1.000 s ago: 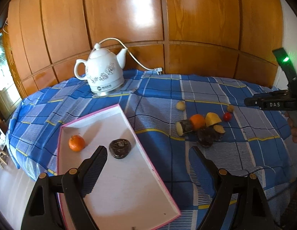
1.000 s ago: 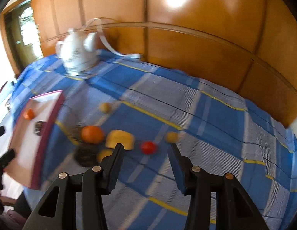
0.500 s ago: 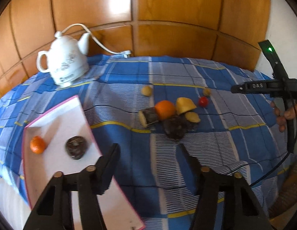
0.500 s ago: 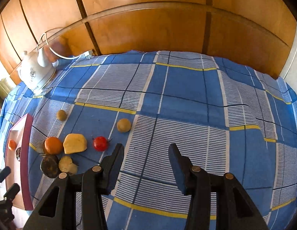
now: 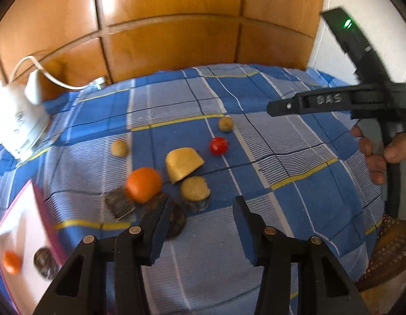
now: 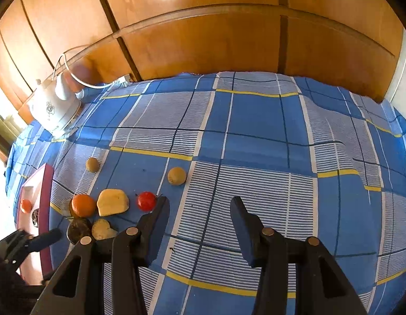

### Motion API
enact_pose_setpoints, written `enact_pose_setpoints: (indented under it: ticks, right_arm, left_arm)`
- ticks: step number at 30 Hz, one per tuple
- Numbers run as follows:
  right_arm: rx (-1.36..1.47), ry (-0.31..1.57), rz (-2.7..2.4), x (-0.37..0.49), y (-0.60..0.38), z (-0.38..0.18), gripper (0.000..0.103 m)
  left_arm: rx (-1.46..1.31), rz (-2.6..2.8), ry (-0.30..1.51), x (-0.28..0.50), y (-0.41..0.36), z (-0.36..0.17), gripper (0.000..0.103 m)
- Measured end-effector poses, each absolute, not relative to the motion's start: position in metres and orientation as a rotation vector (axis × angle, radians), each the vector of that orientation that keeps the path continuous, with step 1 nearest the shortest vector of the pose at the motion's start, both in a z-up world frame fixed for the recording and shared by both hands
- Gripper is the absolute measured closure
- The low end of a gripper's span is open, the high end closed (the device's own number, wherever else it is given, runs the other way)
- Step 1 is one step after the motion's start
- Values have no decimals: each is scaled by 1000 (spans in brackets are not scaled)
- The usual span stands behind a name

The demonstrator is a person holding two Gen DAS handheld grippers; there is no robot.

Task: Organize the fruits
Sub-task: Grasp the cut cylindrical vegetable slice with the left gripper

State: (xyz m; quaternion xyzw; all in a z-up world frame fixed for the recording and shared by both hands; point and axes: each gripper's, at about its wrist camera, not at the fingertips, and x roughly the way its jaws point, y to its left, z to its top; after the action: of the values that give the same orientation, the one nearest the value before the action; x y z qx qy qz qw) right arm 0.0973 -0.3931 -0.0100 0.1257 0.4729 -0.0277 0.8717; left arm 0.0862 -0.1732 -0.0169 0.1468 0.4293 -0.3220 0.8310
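Note:
A loose pile of fruit lies on the blue checked cloth: an orange point(image 5: 144, 183), a yellow chunk point(image 5: 183, 164), a red tomato point(image 5: 218, 145), a pale round fruit point(image 5: 195, 189) and a dark fruit point(image 5: 176, 220). My left gripper point(image 5: 202, 204) hovers just in front of the pile; its jaws are closing with nothing between them. A white tray with a pink rim point(image 5: 19, 236) at the lower left holds a small orange point(image 5: 11, 262) and a dark fruit point(image 5: 44, 262). My right gripper point(image 6: 197, 204) stands open and empty, its left fingertip beside the tomato point(image 6: 146, 200).
A white kettle point(image 6: 53, 110) with a cord stands at the back left by the wooden wall. Two small brown fruits point(image 6: 176, 176) point(image 6: 92, 164) lie apart from the pile. A hand point(image 5: 381, 152) grips the right gripper's handle at the table's right edge.
The left gripper has swung right from over the tray to the fruit pile, and its jaws have narrowed. The right gripper rolled and came nearer the tomato, then held still.

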Motion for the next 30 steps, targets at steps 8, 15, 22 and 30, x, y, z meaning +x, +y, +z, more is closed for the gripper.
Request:
enact_pose_setpoints:
  ticks: [8, 15, 22, 30]
  right_arm:
    - [264, 981, -33, 97, -388, -6, 54]
    - [250, 976, -28, 100, -386, -6, 54]
    - [271, 979, -73, 99, -395, -9, 54]
    - [233, 1006, -84, 100, -391, -15, 54]
  left_arm:
    - [430, -672, 957, 110, -199, -45, 54]
    - [491, -672, 924, 111, -206, -59, 70]
    - [384, -676, 842, 74, -180, -36, 70]
    - [473, -709, 775, 5, -157, -49, 70]
